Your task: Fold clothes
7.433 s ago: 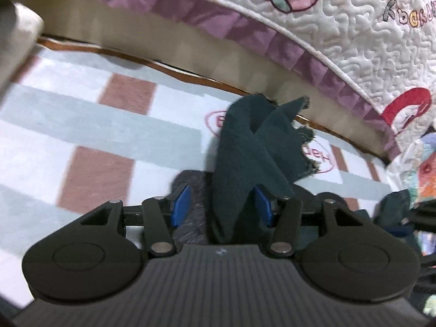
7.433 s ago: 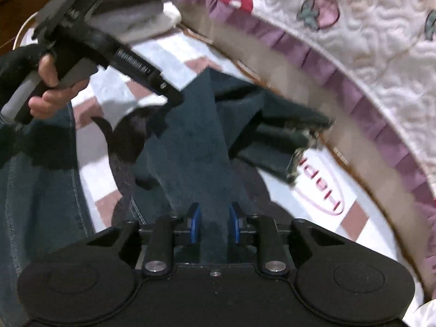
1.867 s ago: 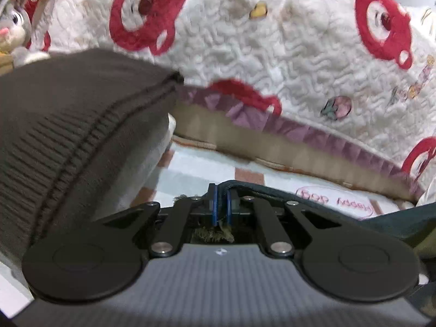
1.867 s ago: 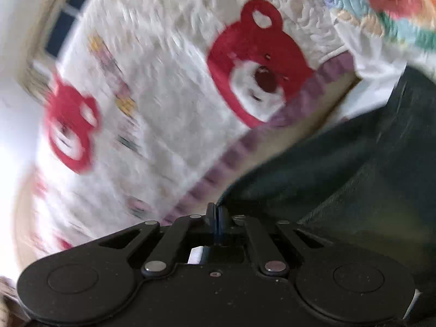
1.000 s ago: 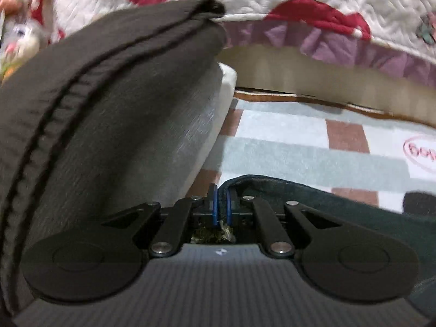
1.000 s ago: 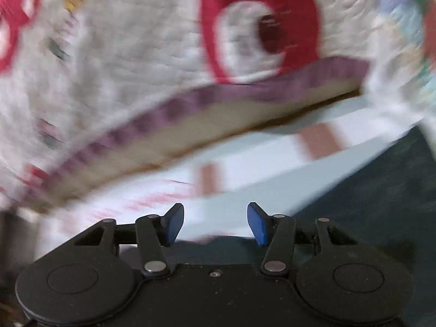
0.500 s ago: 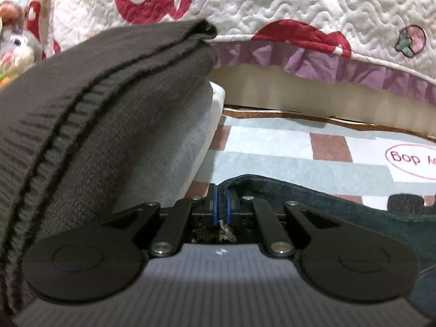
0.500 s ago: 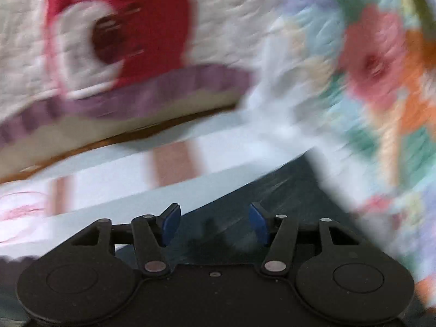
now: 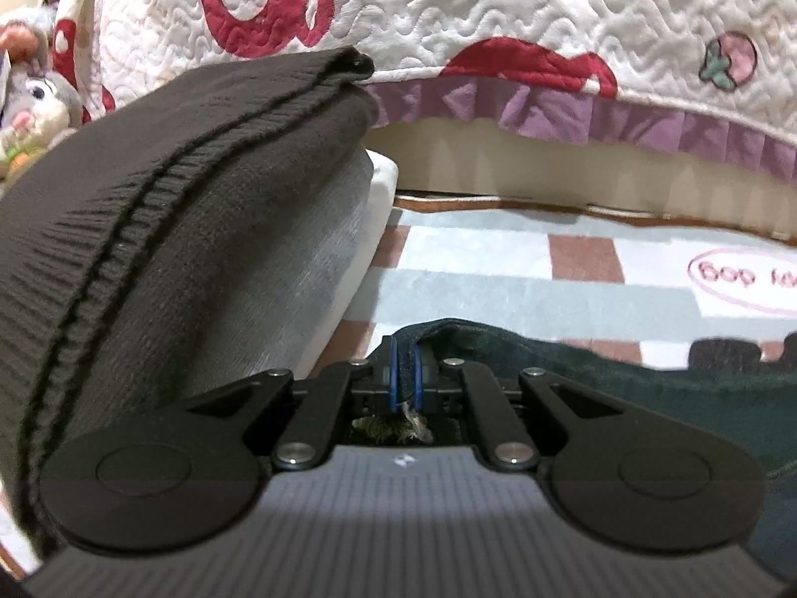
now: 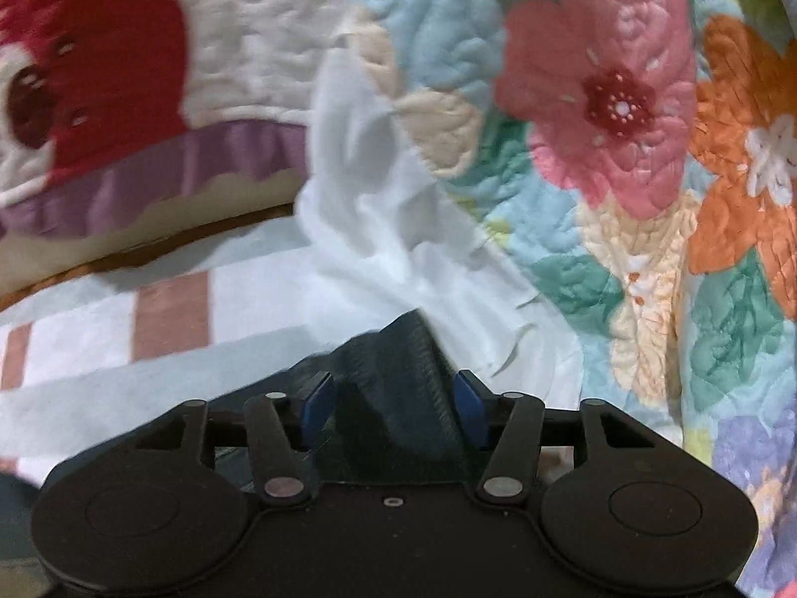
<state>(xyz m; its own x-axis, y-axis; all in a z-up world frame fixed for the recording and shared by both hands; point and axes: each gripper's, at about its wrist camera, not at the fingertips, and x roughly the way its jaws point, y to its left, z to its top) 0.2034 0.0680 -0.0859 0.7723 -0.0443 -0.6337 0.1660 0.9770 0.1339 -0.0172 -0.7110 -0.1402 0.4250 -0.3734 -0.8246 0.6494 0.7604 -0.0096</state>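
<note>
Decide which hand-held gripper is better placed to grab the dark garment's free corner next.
Right. The right hand-held gripper is open with a dark garment corner between its fingers, while the left hand-held gripper is already shut on the garment's edge.

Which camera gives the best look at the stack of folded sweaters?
The left wrist view: the folded sweaters fill its left side, dark brown ribbed knit over grey. The right wrist view shows none of them, only quilts and the dark green garment.

A checked rug [image 9: 498, 279] carries a dark green garment [image 9: 622, 388].

Two grippers [image 9: 404, 373] [image 10: 391, 406], one dark green garment [image 9: 622, 388], two quilts [image 9: 498, 10] [image 10: 622, 149], one plush toy [image 9: 30, 99]
</note>
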